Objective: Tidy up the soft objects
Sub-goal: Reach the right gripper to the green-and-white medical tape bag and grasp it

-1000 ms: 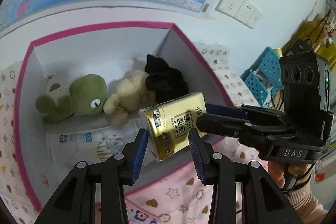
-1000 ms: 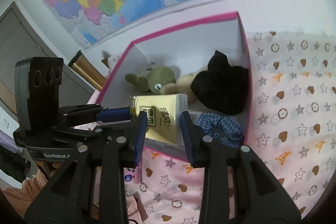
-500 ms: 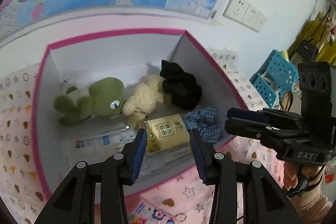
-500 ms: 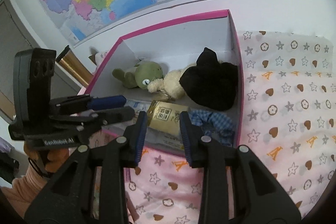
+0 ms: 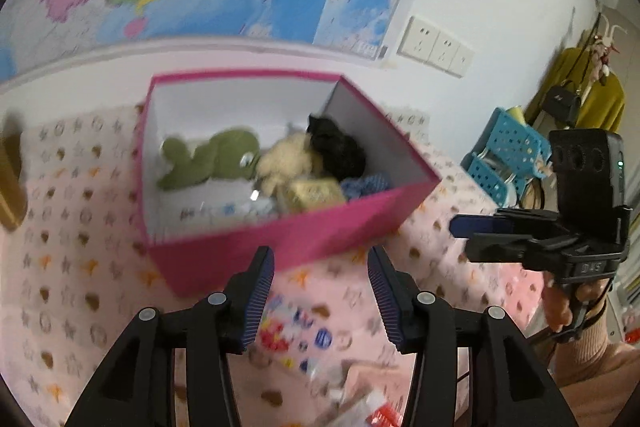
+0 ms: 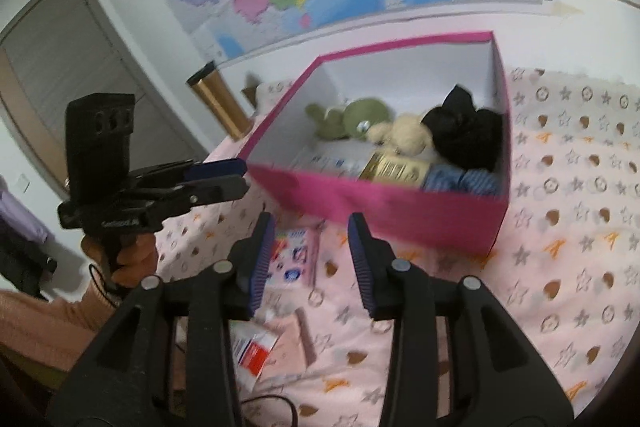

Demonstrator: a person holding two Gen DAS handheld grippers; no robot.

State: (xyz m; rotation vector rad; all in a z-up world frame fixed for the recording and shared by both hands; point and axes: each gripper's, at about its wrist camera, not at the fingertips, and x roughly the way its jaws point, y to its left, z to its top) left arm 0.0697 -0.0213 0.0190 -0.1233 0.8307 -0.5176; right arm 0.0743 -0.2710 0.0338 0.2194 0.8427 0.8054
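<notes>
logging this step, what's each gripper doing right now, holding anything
left gripper: open, holding nothing, jaws have just been opening.
right gripper: open, holding nothing, jaws have just been opening.

Soft, even indoor light, both fisheye views motion-blurred, edges bowed and ringed by dark vignette.

One pink cardboard box with white inside walls. In it: one green plush frog, one cream plush bear, one black fabric piece, one gold tissue pack, one blue checked scrunchie, one white flat packet.
</notes>
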